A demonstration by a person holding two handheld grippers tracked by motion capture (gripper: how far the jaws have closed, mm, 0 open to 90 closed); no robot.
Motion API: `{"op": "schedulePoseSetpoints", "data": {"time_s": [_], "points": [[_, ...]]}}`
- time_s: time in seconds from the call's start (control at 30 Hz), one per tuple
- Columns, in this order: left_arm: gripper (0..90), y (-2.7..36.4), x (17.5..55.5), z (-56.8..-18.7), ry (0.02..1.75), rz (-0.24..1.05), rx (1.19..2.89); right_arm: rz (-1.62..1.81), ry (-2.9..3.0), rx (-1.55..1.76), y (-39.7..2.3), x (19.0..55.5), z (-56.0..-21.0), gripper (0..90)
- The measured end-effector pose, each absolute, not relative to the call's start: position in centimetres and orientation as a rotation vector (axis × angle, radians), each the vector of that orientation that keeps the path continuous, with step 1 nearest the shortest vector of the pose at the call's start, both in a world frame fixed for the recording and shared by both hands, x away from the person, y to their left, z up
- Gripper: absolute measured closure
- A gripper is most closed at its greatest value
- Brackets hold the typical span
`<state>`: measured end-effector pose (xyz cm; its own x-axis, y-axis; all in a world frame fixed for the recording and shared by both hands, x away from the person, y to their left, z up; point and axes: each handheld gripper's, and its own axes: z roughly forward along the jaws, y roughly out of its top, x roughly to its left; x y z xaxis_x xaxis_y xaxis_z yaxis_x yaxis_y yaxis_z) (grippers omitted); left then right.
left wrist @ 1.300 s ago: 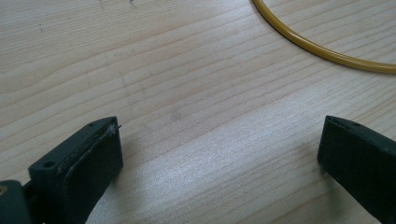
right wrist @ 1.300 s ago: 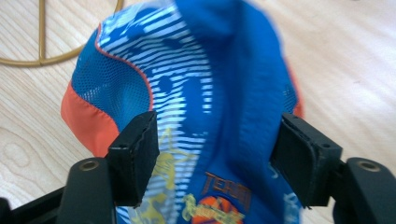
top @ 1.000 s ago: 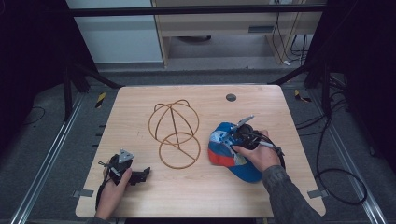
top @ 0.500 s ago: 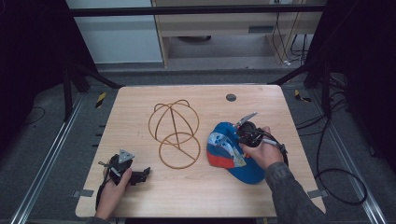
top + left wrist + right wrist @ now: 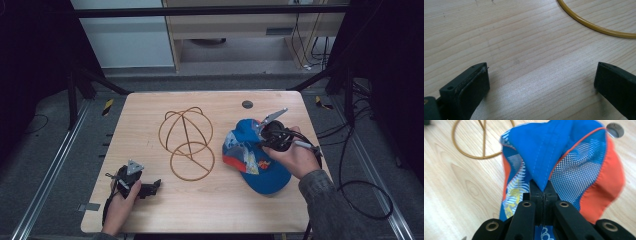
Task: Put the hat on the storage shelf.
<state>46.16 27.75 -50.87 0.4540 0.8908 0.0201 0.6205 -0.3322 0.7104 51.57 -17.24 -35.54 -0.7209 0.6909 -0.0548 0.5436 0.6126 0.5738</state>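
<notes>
Blue cap [image 5: 260, 160] w/ orange trim and mesh panels lies on the table's [image 5: 150, 115] right side, crown fabric pinched up. Right gripper [image 5: 543, 188] over it, jaws clenched on a fold of blue cloth; hand angled in from lower right. Wire hat frame [image 5: 186, 142], thin gold loops, just left of cap. Left gripper [image 5: 155, 186] rests near front-left edge, jaws spread, nothing betw. them, bare pale wood grain.
</notes>
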Motion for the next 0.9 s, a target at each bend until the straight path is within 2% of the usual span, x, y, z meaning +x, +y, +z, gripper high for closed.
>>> {"op": "schedulePoseSetpoints", "data": {"time_s": [0.5, 0.9], "points": [[0.0, 27.7, 46.2, -50.9, 1.258, 0.549, 2.067, 0.811, 2.603, 0.963, -16.9, 51.6, -32.0, 89.8], [0.0, 27.7, 46.1, -50.9, 1.252, 0.55, 2.069, 0.909, 2.562, 0.933, -18.5, 50.9, -28.5, 89.7]]}}
